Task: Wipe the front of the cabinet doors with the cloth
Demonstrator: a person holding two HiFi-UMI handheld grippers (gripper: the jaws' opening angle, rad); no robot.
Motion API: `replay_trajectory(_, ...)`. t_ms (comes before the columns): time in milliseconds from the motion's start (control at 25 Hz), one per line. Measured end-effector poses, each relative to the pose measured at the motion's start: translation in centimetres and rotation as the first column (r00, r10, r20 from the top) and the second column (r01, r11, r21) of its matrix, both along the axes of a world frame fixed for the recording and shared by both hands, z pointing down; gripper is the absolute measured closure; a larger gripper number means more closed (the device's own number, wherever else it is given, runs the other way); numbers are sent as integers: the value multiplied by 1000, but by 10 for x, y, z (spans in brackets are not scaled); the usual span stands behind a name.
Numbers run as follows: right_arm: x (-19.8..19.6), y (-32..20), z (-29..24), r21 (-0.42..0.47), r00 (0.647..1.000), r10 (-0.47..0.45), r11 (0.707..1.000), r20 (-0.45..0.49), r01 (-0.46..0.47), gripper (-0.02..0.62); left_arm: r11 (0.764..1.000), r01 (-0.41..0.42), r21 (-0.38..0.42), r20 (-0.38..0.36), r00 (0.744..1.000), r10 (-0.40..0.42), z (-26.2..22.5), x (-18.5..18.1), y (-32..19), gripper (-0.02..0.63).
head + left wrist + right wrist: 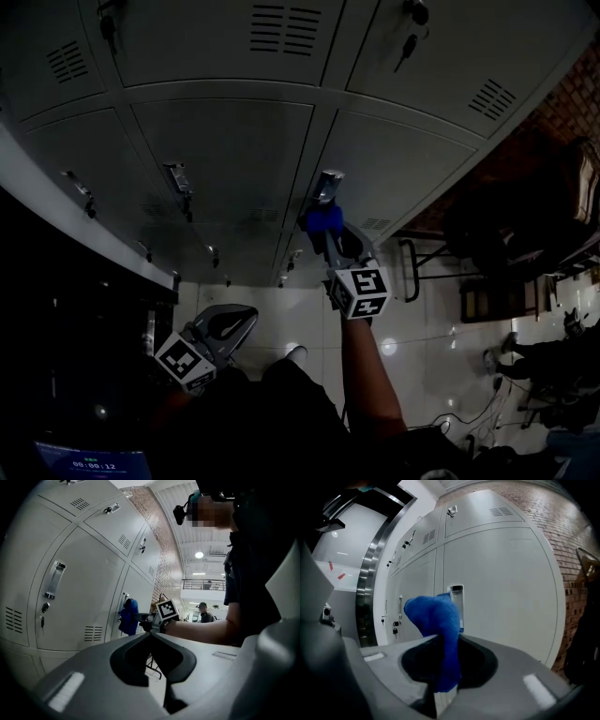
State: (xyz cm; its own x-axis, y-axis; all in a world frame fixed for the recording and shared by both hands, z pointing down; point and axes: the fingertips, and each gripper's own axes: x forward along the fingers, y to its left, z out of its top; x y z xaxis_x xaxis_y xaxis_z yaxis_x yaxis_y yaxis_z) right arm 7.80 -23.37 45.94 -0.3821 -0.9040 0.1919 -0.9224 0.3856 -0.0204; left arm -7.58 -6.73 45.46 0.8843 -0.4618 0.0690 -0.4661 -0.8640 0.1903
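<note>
Cloth of bright blue terry fabric (436,620) is sitting pinched between the jaws of the right gripper (440,667), which is clenching it with a bunched fold sticking out past the tips. That gripper is being held up at the pale grey metal cabinet door (501,597), with the cloth lying just beside the door's upright silver handle (457,590). Whether the fabric is touching the panel is not showing clearly. The left gripper (151,637) is hanging lower and well apart from the doors, its jaws resting together with nothing between them. In the left gripper view, the right gripper's marker cube (168,610) is showing beside the cloth.
</note>
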Motion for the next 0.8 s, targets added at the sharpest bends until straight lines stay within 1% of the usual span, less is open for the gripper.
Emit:
replay_trajectory(120,-8,-8,2,3,1000,-29,1000,8,29,526,999,34,11,8,999,-34,1,-7,-1,603)
replay_trajectory(320,-17,-18,11,-12,996,-80,997,27,80,526,998,65,-12,25,998,-65,4,-3,5,601)
replay_trajectory(440,-14,-22,11,-5,993,-100,995,57,100,526,996,92,-10,37,995,-91,10,0,4,601)
replay_trajectory(560,-8,-23,9,3,988,-128,992,90,128,526,993,111,-32,37,993,-110,8,13,3,601)
replay_trajectory(640,2,-23,9,2,986,-128,992,108,128,526,993,117,-32,39,993,-116,9,24,1,601)
replay_trajectory(680,9,-25,10,0,987,-124,992,102,124,526,992,119,-34,38,992,-117,10,30,0,601)
replay_trajectory(800,32,-30,17,-8,993,-108,994,37,109,526,993,113,-37,40,993,-111,13,50,-2,603)
